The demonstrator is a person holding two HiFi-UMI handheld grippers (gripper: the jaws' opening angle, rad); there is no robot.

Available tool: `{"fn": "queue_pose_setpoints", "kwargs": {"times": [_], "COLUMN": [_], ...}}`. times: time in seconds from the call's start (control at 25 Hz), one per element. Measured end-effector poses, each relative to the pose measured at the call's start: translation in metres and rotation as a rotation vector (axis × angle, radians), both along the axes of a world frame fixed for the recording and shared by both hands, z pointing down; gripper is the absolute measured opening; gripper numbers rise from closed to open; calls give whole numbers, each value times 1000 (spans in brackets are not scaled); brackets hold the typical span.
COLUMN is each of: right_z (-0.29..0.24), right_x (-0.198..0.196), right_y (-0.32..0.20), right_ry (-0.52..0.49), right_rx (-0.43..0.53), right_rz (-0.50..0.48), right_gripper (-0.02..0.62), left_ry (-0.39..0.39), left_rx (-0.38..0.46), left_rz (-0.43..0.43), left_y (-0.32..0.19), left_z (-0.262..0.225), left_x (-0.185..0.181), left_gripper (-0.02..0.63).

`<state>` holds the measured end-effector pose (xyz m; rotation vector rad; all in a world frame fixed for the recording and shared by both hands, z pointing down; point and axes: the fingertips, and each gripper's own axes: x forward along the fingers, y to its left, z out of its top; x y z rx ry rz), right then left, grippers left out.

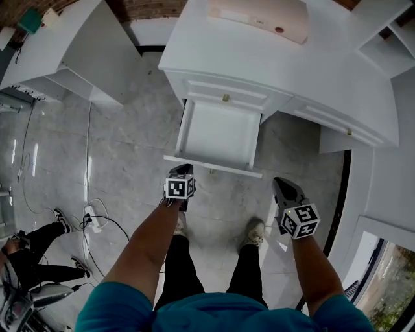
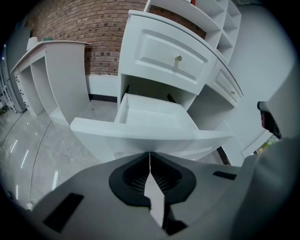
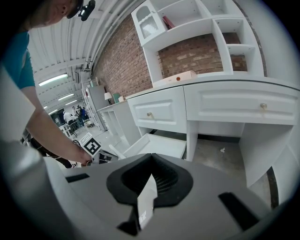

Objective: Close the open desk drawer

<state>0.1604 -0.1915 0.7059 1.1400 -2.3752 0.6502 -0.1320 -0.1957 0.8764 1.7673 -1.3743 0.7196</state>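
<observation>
The white desk (image 1: 337, 71) has its lower drawer (image 1: 220, 133) pulled out over the floor, and the drawer is empty. My left gripper (image 1: 182, 169) is shut with nothing in it. Its tip is just short of the left part of the drawer's front panel (image 1: 213, 166). In the left gripper view that front panel (image 2: 140, 133) fills the space just beyond the shut jaws (image 2: 150, 156). My right gripper (image 1: 281, 182) is also shut and holds nothing. It hovers right of the drawer, off its front corner. The right gripper view shows the drawer (image 3: 157, 146) from the side, past the gripper (image 3: 151, 158).
A shut drawer with a brass knob (image 1: 226, 98) sits above the open one, and another shut drawer (image 1: 349, 131) is to the right. A pink box (image 1: 259, 16) lies on the desktop. A second white desk (image 1: 71, 52) stands left. A power strip with cables (image 1: 93, 219) and a seated person (image 1: 29, 253) are lower left.
</observation>
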Motion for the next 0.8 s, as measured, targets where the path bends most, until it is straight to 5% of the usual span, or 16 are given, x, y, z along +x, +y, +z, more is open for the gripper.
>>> {"fn": "queue_pose_setpoints", "kwargs": {"times": [0.8], "right_z": [8], "right_x": [9], "right_y": [-11], "right_ry": [-13], "right_rx": [-4], "right_rz": [12], "right_gripper": [21], "left_ry": [-14], "left_rx": [27], "left_rz": [-30], "left_y": [-52], "left_z": [-3], "left_x": [4], "left_gripper": [14]}}
